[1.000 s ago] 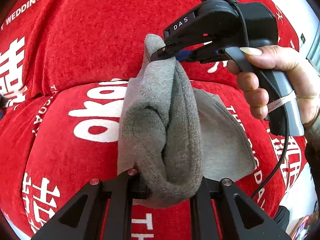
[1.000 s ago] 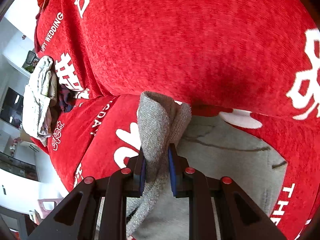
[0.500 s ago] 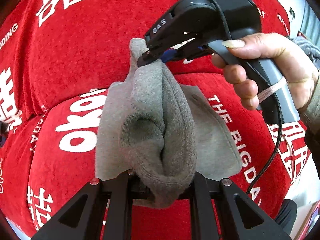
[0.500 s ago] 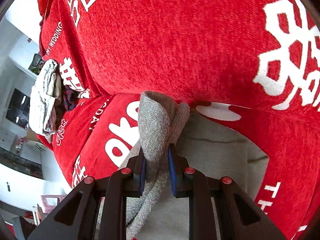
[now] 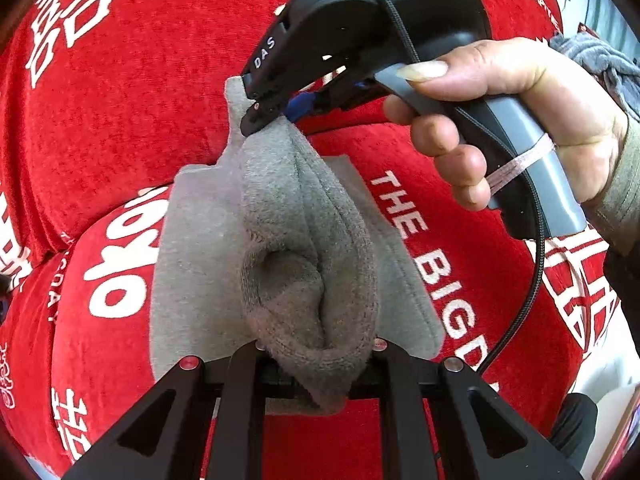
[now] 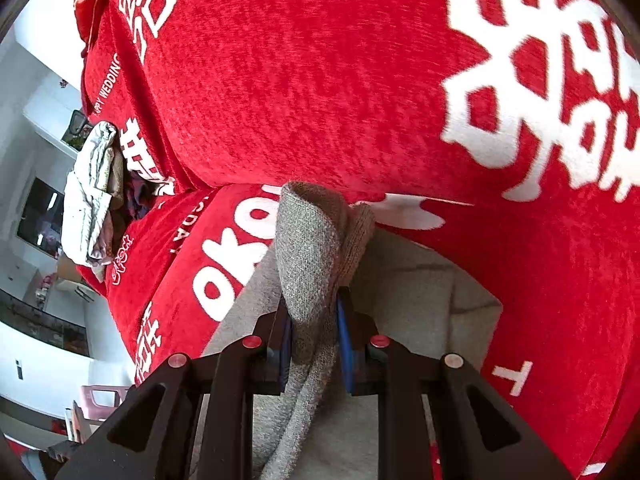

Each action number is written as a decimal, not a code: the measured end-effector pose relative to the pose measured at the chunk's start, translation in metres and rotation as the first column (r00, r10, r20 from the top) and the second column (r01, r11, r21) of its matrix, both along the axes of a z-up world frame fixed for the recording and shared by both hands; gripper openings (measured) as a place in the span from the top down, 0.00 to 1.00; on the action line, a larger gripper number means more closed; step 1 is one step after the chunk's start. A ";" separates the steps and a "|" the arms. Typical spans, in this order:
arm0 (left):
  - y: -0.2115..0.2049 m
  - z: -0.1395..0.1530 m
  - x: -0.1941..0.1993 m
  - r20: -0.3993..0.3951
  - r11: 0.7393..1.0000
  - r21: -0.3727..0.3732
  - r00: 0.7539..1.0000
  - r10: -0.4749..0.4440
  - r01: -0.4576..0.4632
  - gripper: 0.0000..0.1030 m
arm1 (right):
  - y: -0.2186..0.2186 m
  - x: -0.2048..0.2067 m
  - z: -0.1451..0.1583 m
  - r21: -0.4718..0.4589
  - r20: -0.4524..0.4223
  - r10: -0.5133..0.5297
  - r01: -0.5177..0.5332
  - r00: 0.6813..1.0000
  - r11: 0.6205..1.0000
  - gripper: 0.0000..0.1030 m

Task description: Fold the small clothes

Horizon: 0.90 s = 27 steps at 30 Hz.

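Both claws clamp the grey fleece garment (image 5: 308, 240): left claw (image 5: 316, 360) at frame bottom, right claw (image 5: 264, 114) upper centre. Soft, light, limp; likely best pinched at folded edges.

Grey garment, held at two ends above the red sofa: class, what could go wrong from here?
1. The right gripper pinches only a narrow corner of the grey garment; a tug might slip it free.
2. Thick bunched folds sit at the left gripper, so the fold may land lumpy.
3. The plush red sofa cover could drag the lower layer askew.
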<state>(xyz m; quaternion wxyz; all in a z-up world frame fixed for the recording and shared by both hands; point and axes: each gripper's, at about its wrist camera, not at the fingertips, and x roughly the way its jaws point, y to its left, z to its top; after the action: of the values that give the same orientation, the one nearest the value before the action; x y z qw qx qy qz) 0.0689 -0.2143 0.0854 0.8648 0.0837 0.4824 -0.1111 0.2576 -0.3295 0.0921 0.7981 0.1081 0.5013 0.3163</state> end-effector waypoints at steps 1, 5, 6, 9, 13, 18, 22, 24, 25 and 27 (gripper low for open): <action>-0.004 -0.002 0.000 -0.003 1.000 0.003 1.000 -0.005 0.005 0.86 | -0.003 0.000 -0.002 -0.001 -0.002 -0.002 0.002 1.000 1.000 0.79; -0.019 -0.011 0.003 -0.021 1.000 0.016 1.000 -0.017 0.018 0.86 | -0.016 0.001 -0.012 -0.009 -0.008 -0.010 0.010 1.000 1.000 0.79; -0.021 -0.013 0.004 -0.025 1.000 0.019 1.000 -0.019 0.019 0.86 | -0.019 0.001 -0.015 -0.010 -0.011 -0.013 0.012 1.000 1.000 0.79; -0.029 -0.019 0.005 -0.031 0.999 0.033 0.999 -0.028 0.029 0.86 | -0.023 0.002 -0.021 -0.023 -0.007 -0.009 0.009 1.000 1.000 0.79; -0.036 -0.025 0.005 -0.033 0.998 0.049 0.999 -0.035 0.037 0.86 | -0.030 0.002 -0.029 -0.025 -0.004 -0.015 0.015 1.000 1.000 0.79; -0.038 -0.028 0.001 -0.028 0.997 0.063 0.999 -0.046 0.048 0.86 | -0.038 -0.005 -0.031 -0.008 0.017 -0.026 0.026 1.000 1.000 0.79; -0.041 -0.032 -0.003 -0.024 0.995 0.084 0.998 -0.059 0.061 0.86 | -0.048 -0.007 -0.040 0.029 0.004 -0.057 0.056 0.998 0.998 0.79; -0.040 -0.036 -0.001 -0.034 0.995 0.081 0.998 -0.057 0.060 0.86 | -0.053 -0.007 -0.047 0.044 -0.013 -0.076 0.077 0.997 0.996 0.79; -0.039 -0.038 -0.001 -0.039 0.995 0.079 0.998 -0.056 0.059 0.86 | -0.055 -0.006 -0.052 0.055 -0.024 -0.085 0.086 0.996 0.995 0.79; -0.039 -0.040 0.000 -0.040 0.995 0.079 0.998 -0.058 0.061 0.85 | -0.059 -0.006 -0.060 0.078 -0.046 -0.103 0.107 0.994 0.991 0.78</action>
<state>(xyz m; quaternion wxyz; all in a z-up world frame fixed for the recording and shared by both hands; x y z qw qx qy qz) 0.0688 -0.2529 0.0454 0.8479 0.1306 0.4999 -0.1189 0.2512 -0.3888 0.0324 0.7979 0.1729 0.4985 0.2914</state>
